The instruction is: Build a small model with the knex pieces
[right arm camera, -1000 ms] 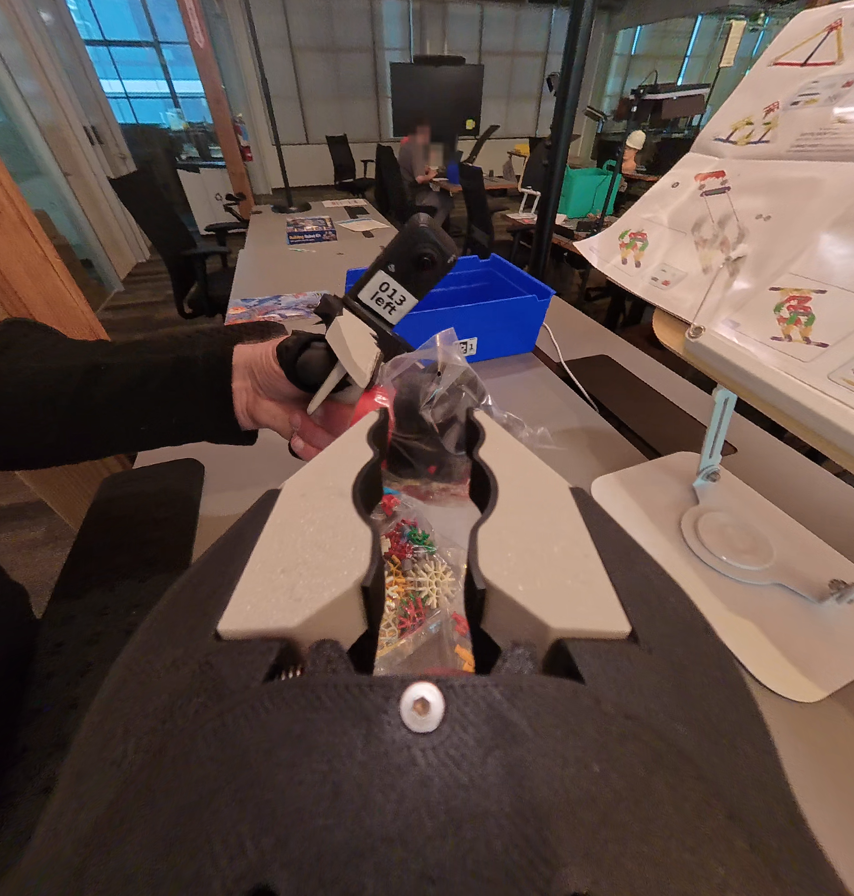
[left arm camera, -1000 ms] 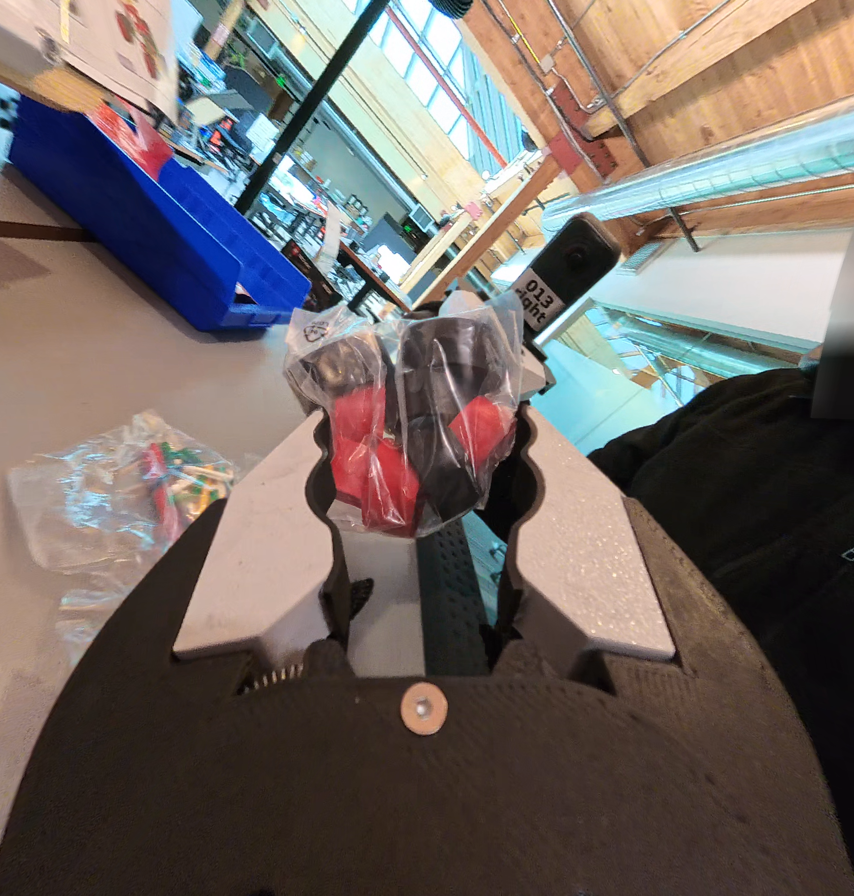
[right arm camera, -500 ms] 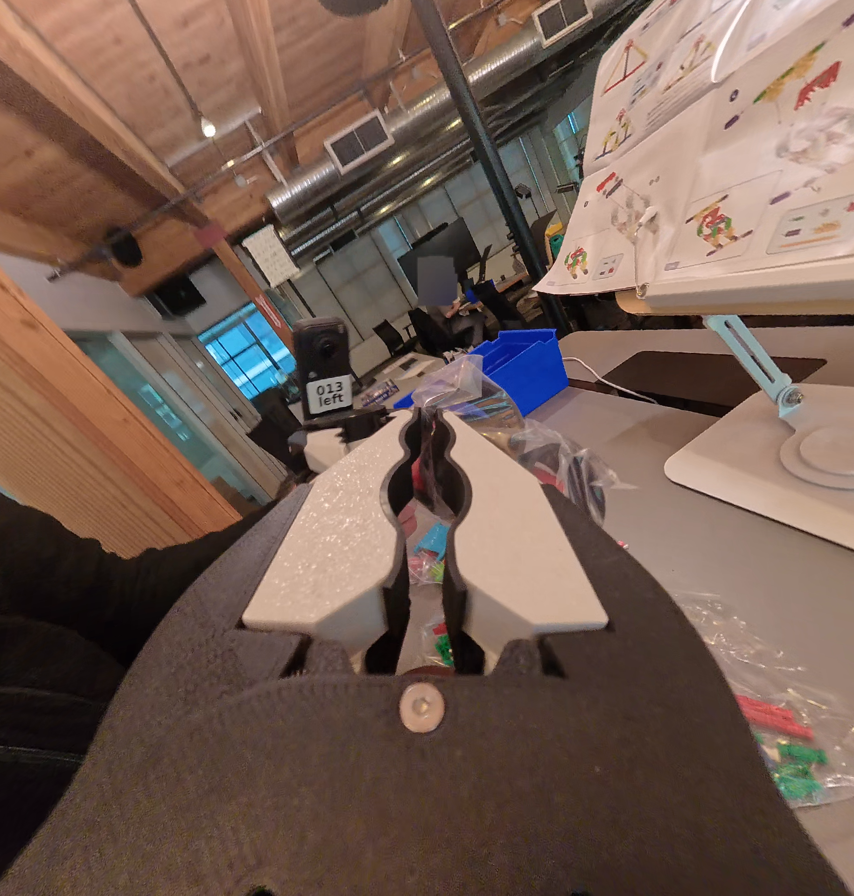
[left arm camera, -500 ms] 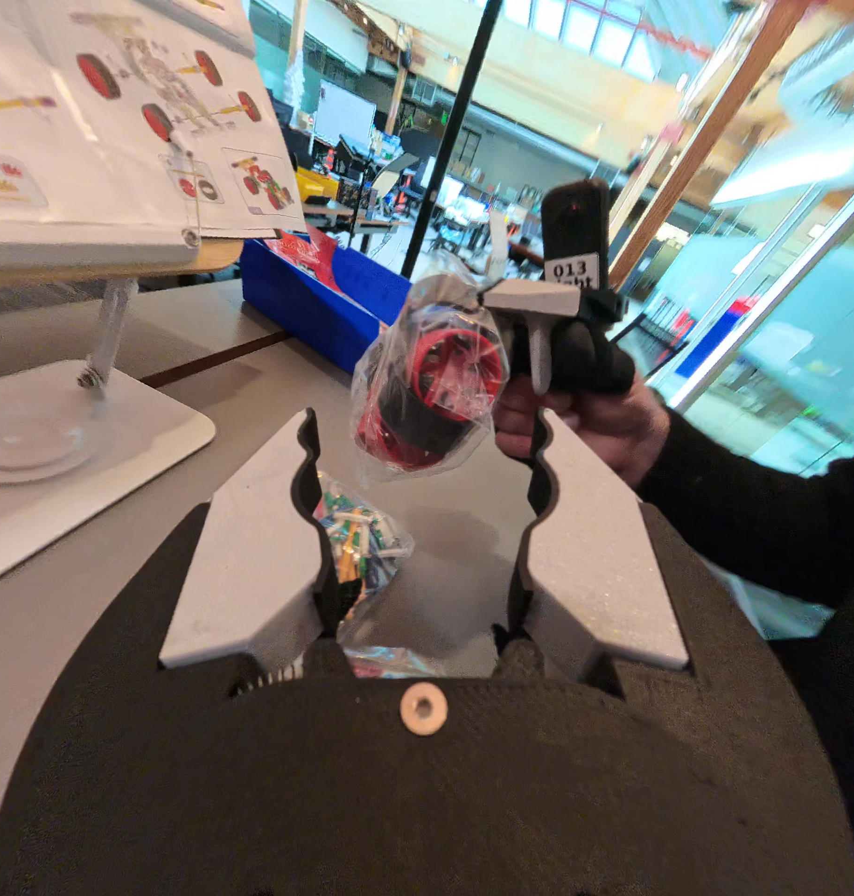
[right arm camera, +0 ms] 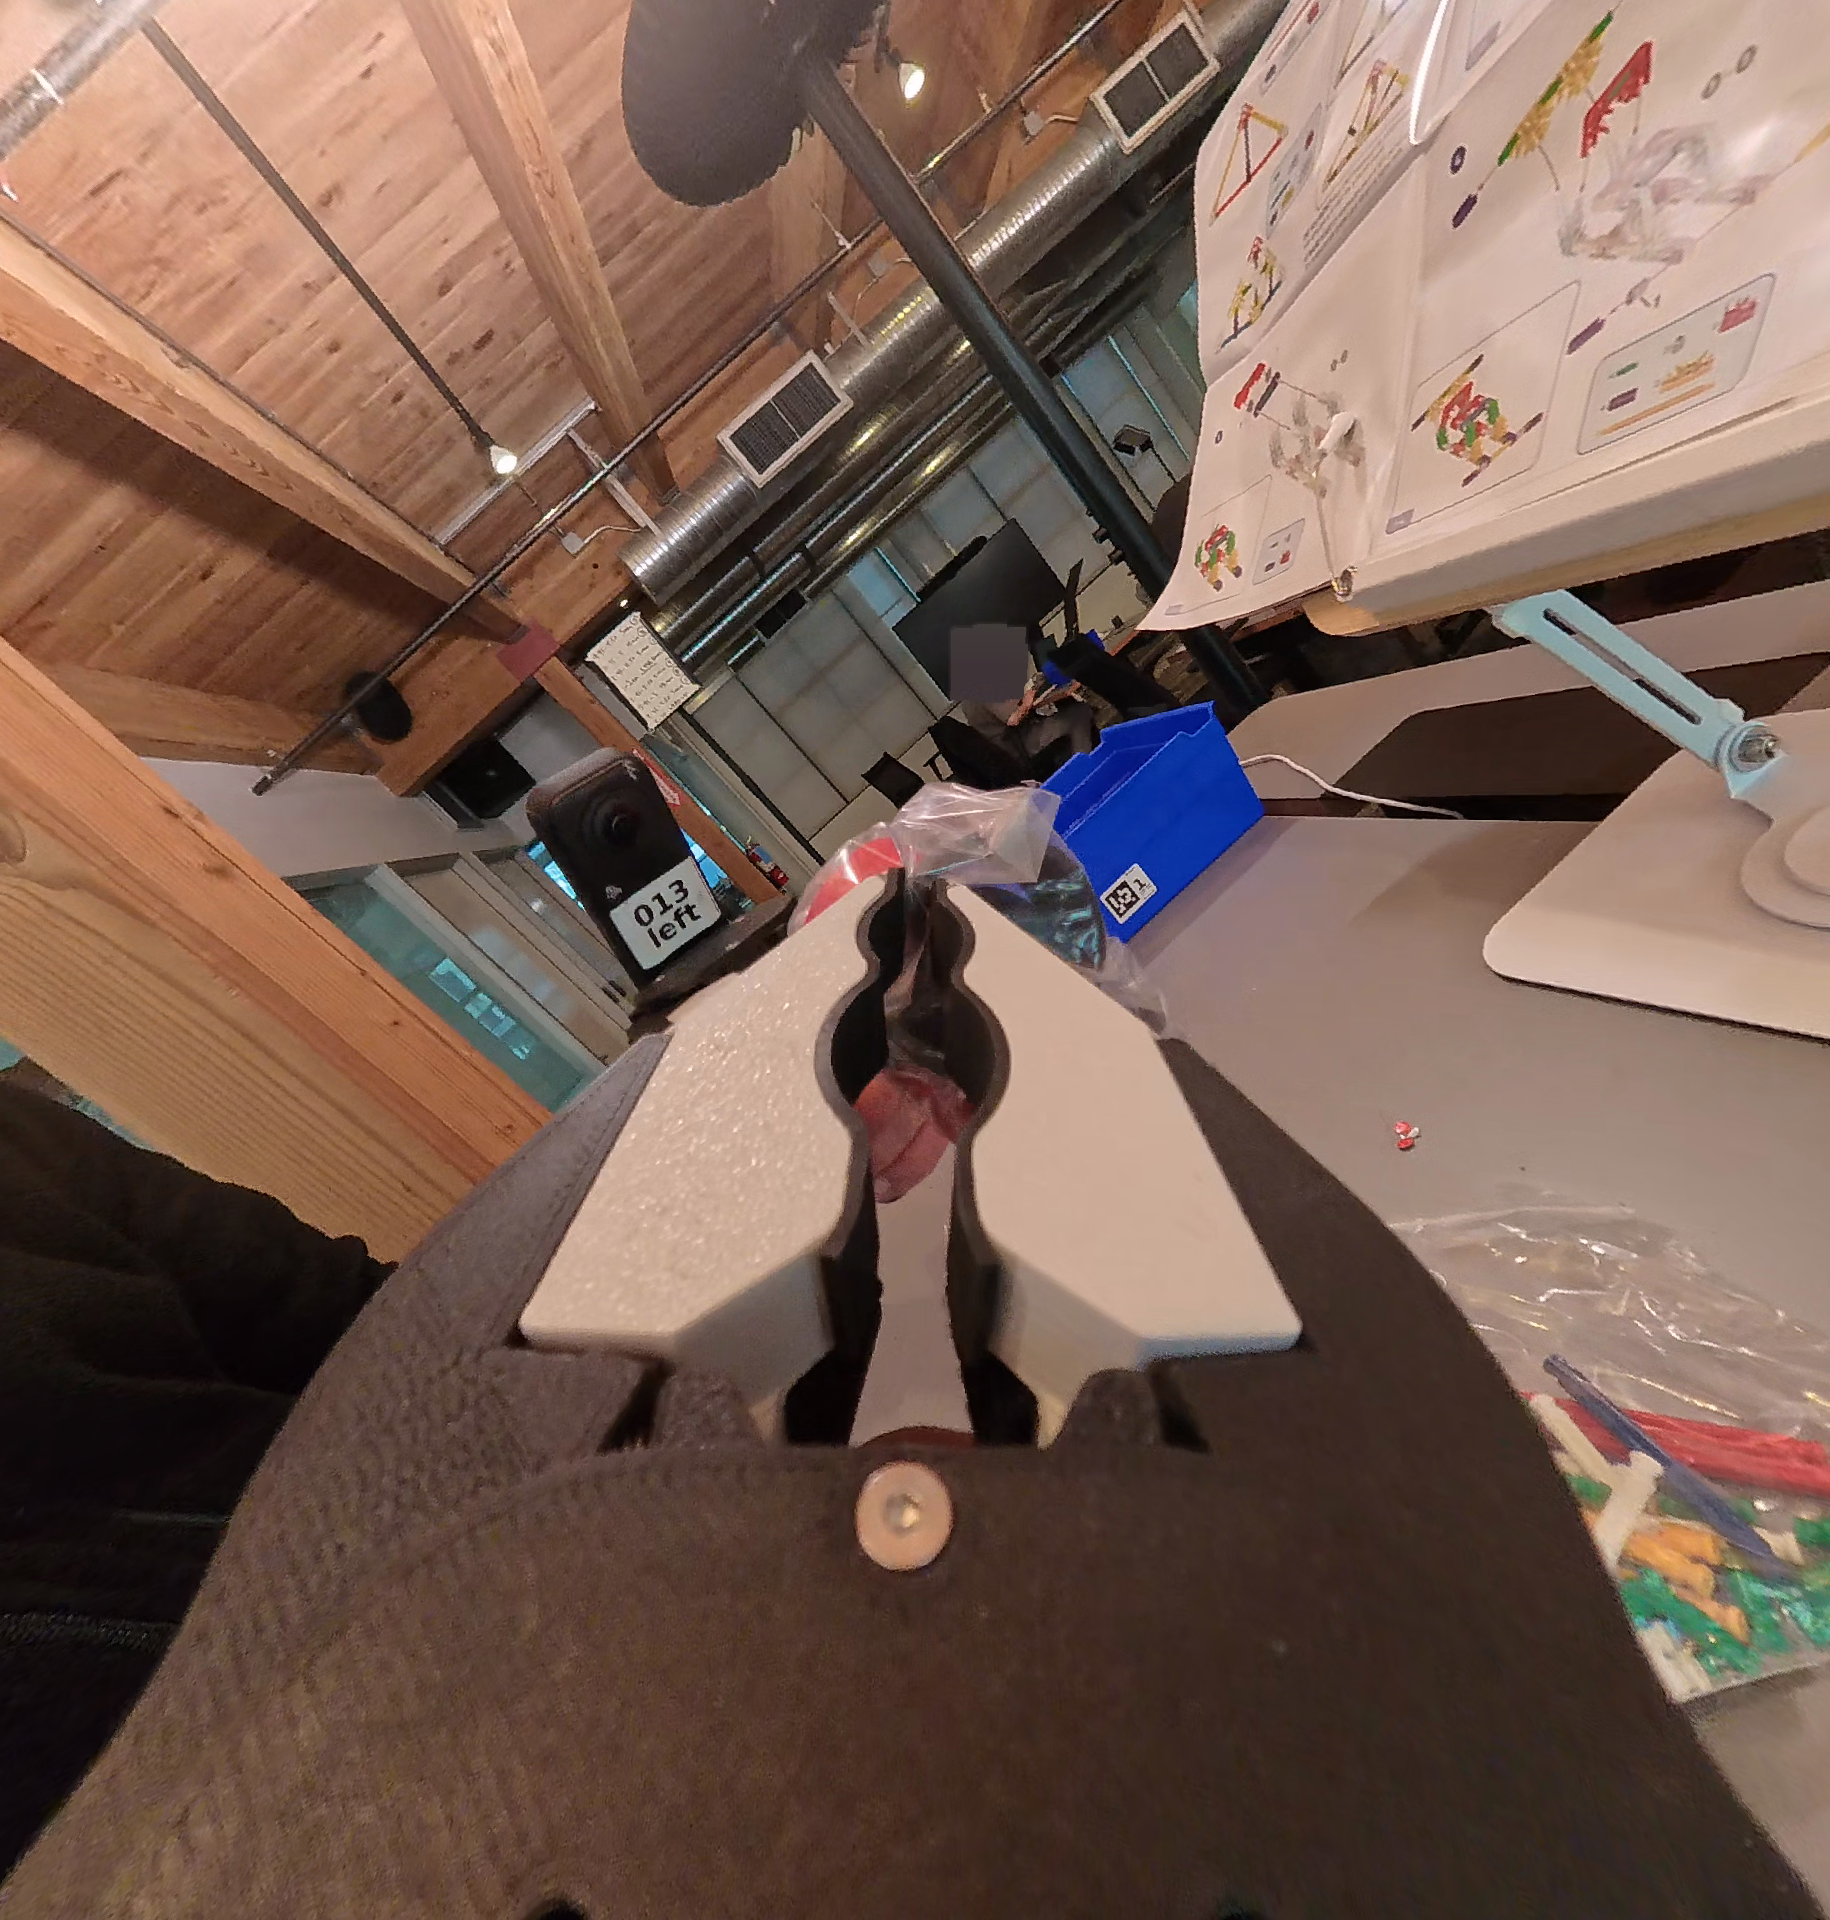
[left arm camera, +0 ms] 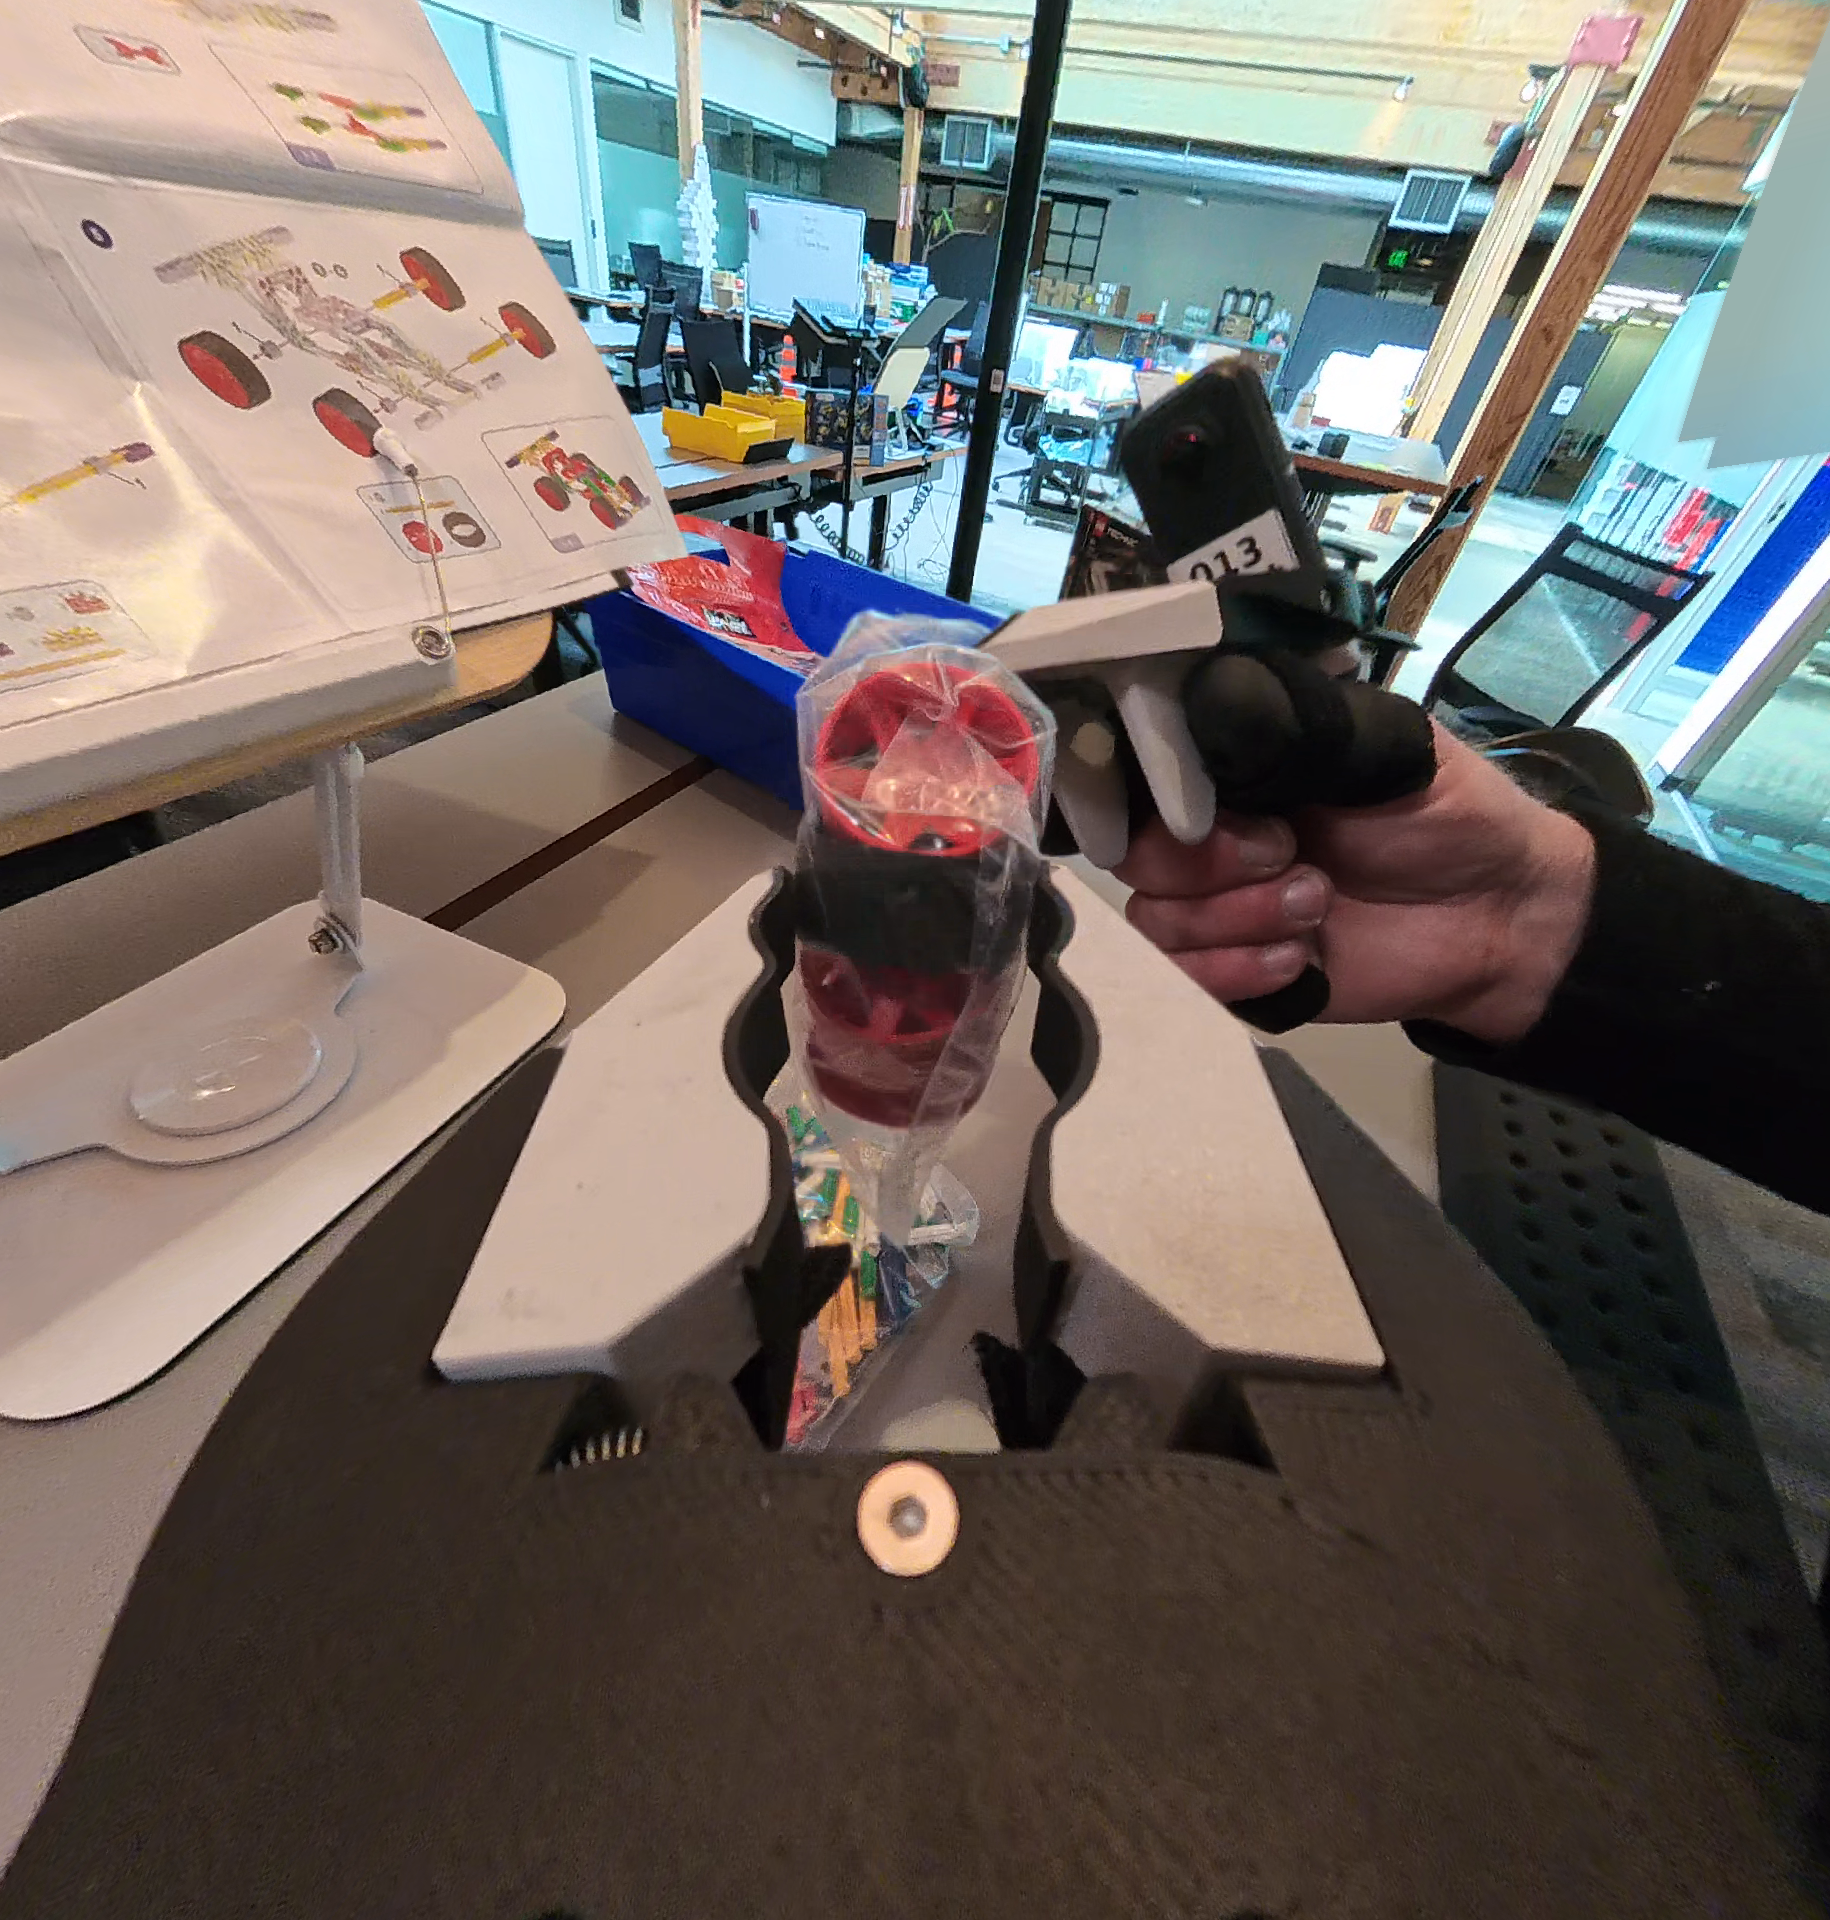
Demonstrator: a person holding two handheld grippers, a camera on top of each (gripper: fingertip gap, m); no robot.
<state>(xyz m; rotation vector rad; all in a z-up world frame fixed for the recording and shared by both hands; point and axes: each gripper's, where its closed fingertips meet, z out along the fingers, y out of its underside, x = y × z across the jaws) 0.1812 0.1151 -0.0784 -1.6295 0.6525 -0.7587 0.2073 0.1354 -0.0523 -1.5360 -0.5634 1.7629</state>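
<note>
A grey table [left arm camera: 1337, 1091] fills the lower part of both views. At ten o'clock in the left wrist view, a white stand [left arm camera: 215, 1091] holds an instruction sheet [left arm camera: 267, 343] with coloured drawings. A blue bin [left arm camera: 703, 675] sits at twelve o'clock behind it.

The left gripper [left arm camera: 906, 914] points forward, its jaws closed against the black tyre band of a clear bag of red wheels [left arm camera: 921, 831], which is lifted off the table. The right gripper [left arm camera: 1004, 649], held in a hand [left arm camera: 1410, 914] at two o'clock, pinches the top of the same bag between nearly shut jaws.

In the right wrist view, the right gripper [right arm camera: 916, 904] shows crinkled plastic and a red wheel between its fingers. A second clear bag of small coloured parts [right arm camera: 1700, 1496] lies flat on the table at four o'clock.
</note>
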